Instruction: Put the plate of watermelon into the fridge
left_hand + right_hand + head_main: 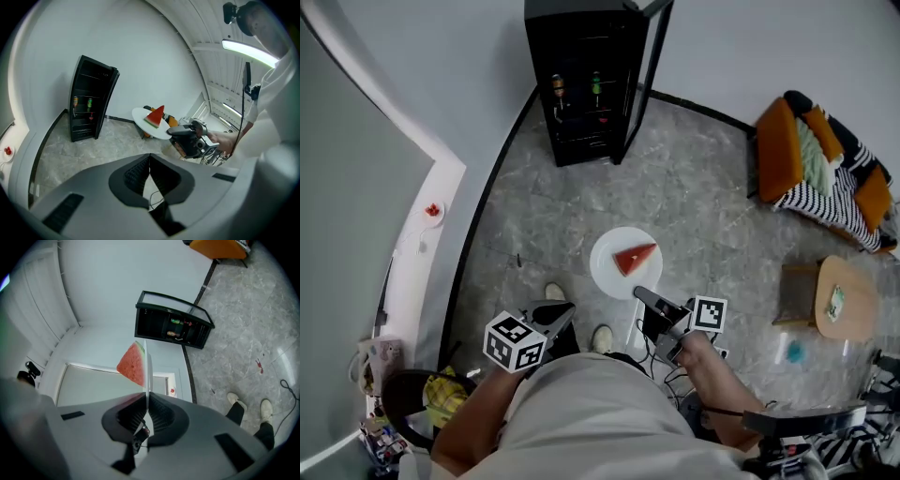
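Note:
A white plate (609,267) carrying a red watermelon wedge (635,257) hangs over the grey stone floor. My right gripper (645,297) is shut on its near rim. In the right gripper view the plate (147,366) is edge-on between the jaws, with the wedge (132,364) on its left face. The black fridge (586,80) stands against the far wall with its glass door (649,66) swung open; bottles show on a shelf. My left gripper (558,317) is held low at the left, shut and holding nothing. The left gripper view shows the plate (140,116) out in front.
An orange armchair with a striped blanket (820,169) stands at the right wall. A small wooden table (844,298) is nearer on the right. A white ledge (422,234) runs along the left wall. The person's shoes (602,337) and cables lie below the plate.

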`<state>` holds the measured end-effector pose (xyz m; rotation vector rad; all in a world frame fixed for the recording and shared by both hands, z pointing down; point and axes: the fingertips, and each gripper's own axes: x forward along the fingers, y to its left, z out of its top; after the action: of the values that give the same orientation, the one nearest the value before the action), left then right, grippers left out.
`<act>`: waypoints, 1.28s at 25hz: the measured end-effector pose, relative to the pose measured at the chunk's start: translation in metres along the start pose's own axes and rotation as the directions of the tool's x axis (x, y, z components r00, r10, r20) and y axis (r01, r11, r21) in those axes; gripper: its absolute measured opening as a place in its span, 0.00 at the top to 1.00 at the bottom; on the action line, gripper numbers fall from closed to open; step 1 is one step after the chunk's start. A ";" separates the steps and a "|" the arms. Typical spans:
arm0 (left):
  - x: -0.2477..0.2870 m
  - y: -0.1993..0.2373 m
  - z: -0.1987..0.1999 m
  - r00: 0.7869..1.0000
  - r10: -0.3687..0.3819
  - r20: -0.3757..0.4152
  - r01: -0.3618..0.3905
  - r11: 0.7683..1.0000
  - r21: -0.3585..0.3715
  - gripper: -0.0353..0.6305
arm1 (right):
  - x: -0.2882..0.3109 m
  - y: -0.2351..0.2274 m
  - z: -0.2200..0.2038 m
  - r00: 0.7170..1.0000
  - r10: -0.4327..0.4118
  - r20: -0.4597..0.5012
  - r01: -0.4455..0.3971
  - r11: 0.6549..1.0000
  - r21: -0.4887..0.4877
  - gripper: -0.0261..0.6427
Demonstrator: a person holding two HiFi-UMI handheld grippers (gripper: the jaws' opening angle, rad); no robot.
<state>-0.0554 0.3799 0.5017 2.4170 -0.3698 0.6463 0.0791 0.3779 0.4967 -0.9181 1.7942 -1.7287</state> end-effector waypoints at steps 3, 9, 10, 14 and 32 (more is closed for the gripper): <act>0.015 0.027 0.025 1.000 -0.022 -0.014 0.022 1.000 0.019 0.93 | 0.023 -0.004 0.036 1.000 -0.003 0.023 0.003 1.000 -0.008 0.93; 0.033 0.096 0.091 0.998 -0.057 -0.014 0.058 0.997 0.052 0.93 | 0.084 -0.002 0.098 0.997 -0.024 0.072 0.024 1.000 -0.002 0.93; 0.035 0.108 0.103 0.998 -0.065 -0.015 0.066 0.996 0.057 0.93 | 0.096 -0.001 0.108 0.997 -0.030 0.078 0.030 1.000 -0.001 0.93; 0.037 0.154 0.150 0.994 -0.106 -0.033 0.109 0.989 0.096 0.93 | 0.149 -0.002 0.152 0.994 -0.047 0.103 0.049 0.999 -0.008 0.93; 0.067 0.315 0.310 0.998 -0.058 -0.027 0.061 0.989 0.133 0.93 | 0.376 -0.044 0.383 0.992 -0.086 0.094 0.086 0.996 -0.005 0.93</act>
<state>-0.0138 -0.0644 0.4720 2.5353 -0.2512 0.6914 0.1209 -0.1567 0.5481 -1.0766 1.7272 -1.7011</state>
